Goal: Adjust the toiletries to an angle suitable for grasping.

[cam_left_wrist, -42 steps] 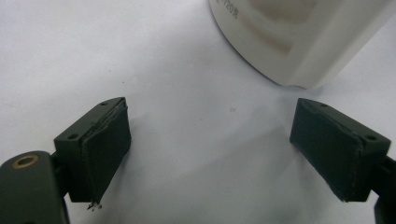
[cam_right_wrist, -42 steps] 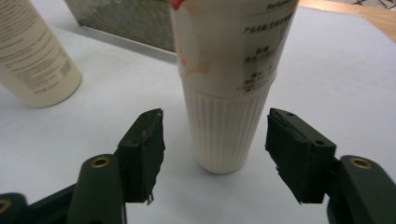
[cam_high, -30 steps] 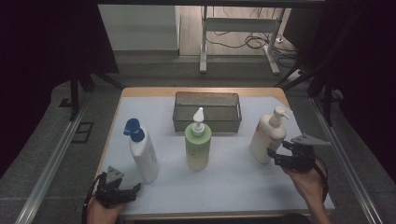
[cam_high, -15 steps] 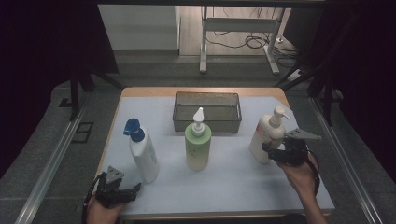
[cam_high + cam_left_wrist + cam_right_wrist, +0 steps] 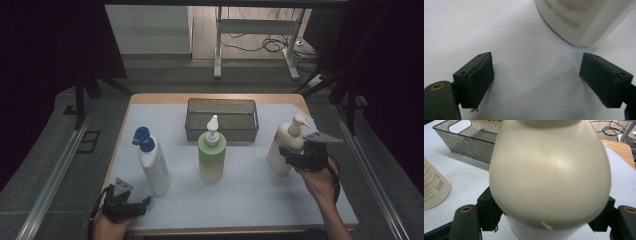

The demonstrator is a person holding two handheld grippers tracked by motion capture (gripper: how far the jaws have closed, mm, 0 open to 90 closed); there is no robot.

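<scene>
A cream pump bottle (image 5: 276, 152) (image 5: 549, 170) stands upright at the right of the white table mat (image 5: 250, 195). My right gripper (image 5: 286, 153) (image 5: 546, 218) has its jaws on either side of the bottle's lower body, spread wide; I cannot see the pads pressing on it. A white bottle with a blue cap (image 5: 154, 167) (image 5: 584, 22) stands at the left. My left gripper (image 5: 145, 202) (image 5: 536, 82) rests low at the front left edge, open and empty, a little short of that bottle's base. A green pump bottle (image 5: 212, 160) (image 5: 434, 187) stands in the middle.
A dark wire basket (image 5: 222, 105) (image 5: 461, 145) sits at the back centre of the mat. Beyond the table lie a grey floor, metal rails at both sides and a frame with cables.
My right gripper has moved left towards the cream bottle until its jaws flank it. The bottle has stayed where it stood. The left gripper has kept still.
</scene>
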